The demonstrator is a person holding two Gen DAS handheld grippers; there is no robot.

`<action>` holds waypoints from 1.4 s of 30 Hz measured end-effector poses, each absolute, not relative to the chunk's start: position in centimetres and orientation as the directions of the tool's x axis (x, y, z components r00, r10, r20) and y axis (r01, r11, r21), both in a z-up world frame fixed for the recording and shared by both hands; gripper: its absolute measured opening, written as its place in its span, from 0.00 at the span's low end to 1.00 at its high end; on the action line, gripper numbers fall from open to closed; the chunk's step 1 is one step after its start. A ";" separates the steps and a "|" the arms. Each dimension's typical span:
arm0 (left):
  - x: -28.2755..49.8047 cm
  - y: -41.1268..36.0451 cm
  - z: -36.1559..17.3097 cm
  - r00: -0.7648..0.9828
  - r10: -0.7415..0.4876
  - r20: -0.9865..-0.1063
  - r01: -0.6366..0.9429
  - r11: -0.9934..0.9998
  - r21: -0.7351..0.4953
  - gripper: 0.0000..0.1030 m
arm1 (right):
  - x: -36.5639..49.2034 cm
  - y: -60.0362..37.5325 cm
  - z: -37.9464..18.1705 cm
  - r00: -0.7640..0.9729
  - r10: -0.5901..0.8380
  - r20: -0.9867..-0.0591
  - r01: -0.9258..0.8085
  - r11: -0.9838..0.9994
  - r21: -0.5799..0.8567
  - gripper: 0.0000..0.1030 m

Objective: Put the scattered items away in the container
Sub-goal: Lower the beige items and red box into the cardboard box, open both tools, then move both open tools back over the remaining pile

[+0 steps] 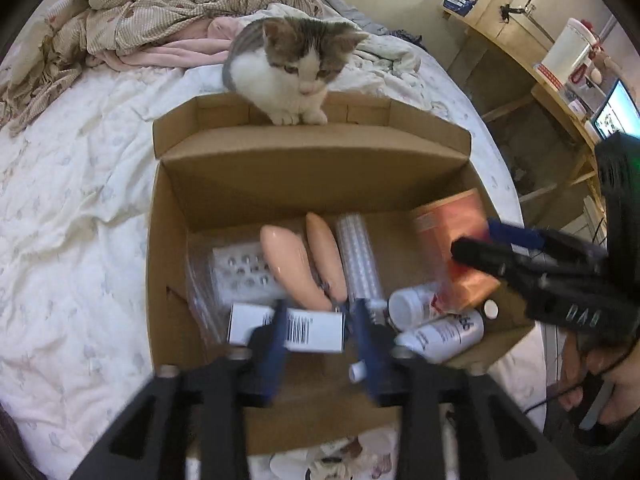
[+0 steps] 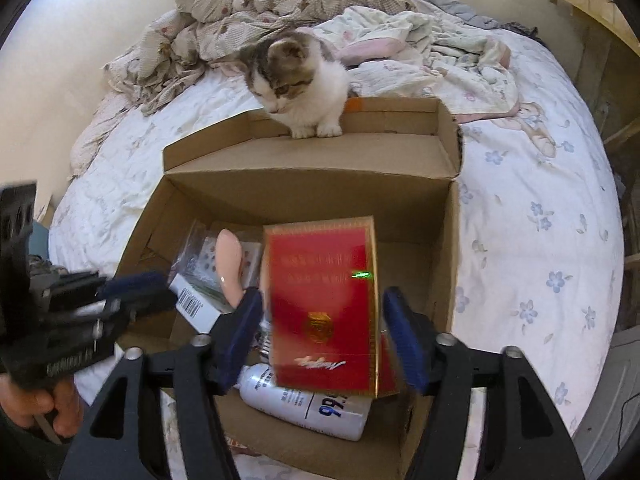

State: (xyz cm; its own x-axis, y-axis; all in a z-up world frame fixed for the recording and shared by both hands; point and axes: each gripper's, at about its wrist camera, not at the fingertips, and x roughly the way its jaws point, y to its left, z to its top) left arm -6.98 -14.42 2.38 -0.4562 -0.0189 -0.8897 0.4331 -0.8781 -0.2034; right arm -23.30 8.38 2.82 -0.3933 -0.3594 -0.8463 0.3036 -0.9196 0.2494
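While the red box [image 2: 324, 308] stands upright between our spread right tongs [image 2: 326, 344], touching neither pad, low in the frame over the cardboard box [image 2: 444, 280], our left tongs [image 1: 316, 344] gape empty nearby.

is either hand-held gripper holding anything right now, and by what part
Neither. The right hand-held gripper is open, with gaps either side of the blurred red box above the cardboard box. The left hand-held gripper is open and empty.
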 end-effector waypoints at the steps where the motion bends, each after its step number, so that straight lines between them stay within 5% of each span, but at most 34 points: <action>1: -6.7 -14.3 2.5 -0.462 -0.021 -0.887 0.431 -0.879 -0.204 0.54 | -23.3 8.7 3.1 -0.407 -0.361 -0.839 0.296 -0.921 0.253 0.81; 3: -6.0 -14.1 2.8 -0.471 -0.031 -0.881 0.438 -0.876 -0.203 0.62 | -23.3 9.1 3.5 -0.414 -0.370 -0.831 0.290 -0.920 0.265 0.81; 10: -2.3 -13.5 4.9 -0.519 -0.020 -0.854 0.465 -0.845 -0.263 0.62 | -22.1 10.7 5.3 -0.438 -0.437 -0.786 0.270 -0.898 0.348 0.81; 19: 7.2 -12.4 4.7 -0.558 -0.043 -0.829 0.563 -0.754 -0.340 0.78 | -15.0 9.0 8.2 -0.405 -0.562 -0.721 0.438 -0.812 0.386 0.80; 24: 9.2 -13.0 0.9 -0.492 -0.019 -0.870 0.653 -0.670 -0.354 0.78 | -12.2 5.6 6.2 -0.317 -0.556 -0.768 0.555 -0.766 0.325 0.80; 42: 11.5 -14.7 1.8 -0.530 -0.087 -0.843 0.714 -0.582 -0.388 0.78 | -7.8 -5.6 -3.2 -0.163 -0.372 -0.914 0.803 -0.588 0.096 0.80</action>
